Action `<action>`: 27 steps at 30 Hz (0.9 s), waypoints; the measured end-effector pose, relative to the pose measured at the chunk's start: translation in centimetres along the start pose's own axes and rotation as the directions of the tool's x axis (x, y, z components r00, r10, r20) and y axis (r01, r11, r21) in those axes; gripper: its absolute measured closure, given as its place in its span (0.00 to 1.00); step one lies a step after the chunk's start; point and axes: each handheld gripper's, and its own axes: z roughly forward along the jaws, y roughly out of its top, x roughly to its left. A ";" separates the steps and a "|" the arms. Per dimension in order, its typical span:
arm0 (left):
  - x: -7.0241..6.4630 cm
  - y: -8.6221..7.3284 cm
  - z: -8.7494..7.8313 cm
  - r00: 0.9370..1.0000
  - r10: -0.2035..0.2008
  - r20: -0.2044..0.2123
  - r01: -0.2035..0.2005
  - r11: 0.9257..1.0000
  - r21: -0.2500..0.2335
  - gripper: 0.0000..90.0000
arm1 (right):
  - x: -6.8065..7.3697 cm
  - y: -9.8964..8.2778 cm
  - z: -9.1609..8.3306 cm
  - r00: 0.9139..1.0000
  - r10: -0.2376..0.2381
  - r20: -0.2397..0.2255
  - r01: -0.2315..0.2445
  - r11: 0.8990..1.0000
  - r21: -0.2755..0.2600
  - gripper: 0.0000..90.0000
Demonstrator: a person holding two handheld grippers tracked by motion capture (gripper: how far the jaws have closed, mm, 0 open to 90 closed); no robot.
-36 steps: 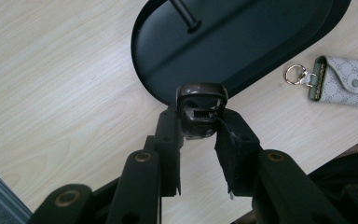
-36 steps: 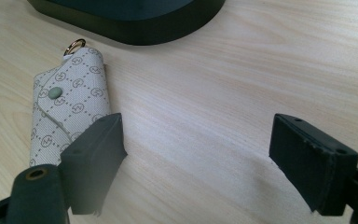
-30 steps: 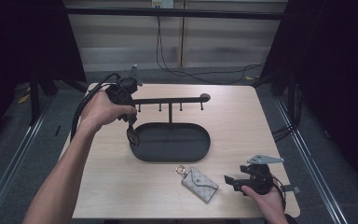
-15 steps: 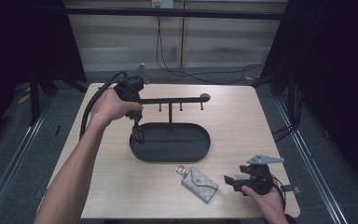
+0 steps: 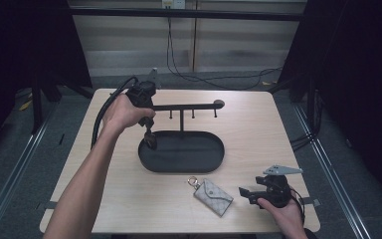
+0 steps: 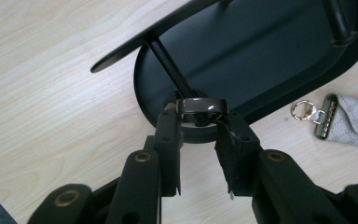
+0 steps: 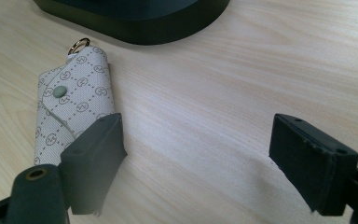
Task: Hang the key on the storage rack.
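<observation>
Left gripper (image 6: 199, 122) fingers clamped on a dark ring (image 6: 201, 106) above the black oval tray's (image 5: 214, 162) left rim; right gripper (image 7: 200, 154) fingers apart beside a grey key pouch (image 7: 72, 109) near the tray

The pouch (image 6: 352, 120) runs off the left gripper view's right edge; the ring's (image 6: 201, 106) lower half hides behind the jaws.

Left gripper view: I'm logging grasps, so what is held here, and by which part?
The left gripper pinches a dark ring by its lower band, one of its fingers on each side, above the tray's rim.
</observation>
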 end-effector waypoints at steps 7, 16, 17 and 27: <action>0.2 0.2 0.1 1.000 -0.012 0.003 0.012 1.000 -0.009 0.79 | 0.0 0.0 0.0 1.000 -0.001 -0.002 0.001 1.000 -0.001 0.20; 0.3 0.5 0.3 1.000 -0.030 -0.002 0.030 0.999 -0.020 0.79 | 0.0 0.0 0.0 1.000 -0.002 -0.003 0.002 1.000 0.000 0.20; 0.3 0.5 0.3 0.999 -0.036 0.007 0.036 0.999 -0.020 0.79 | 0.0 0.0 0.0 1.000 -0.001 -0.003 0.001 1.000 0.000 0.20; 0.4 0.8 0.5 0.999 -0.045 -0.007 0.045 0.999 -0.022 0.78 | 0.0 0.0 0.1 1.000 -0.005 -0.005 0.005 1.000 0.000 0.20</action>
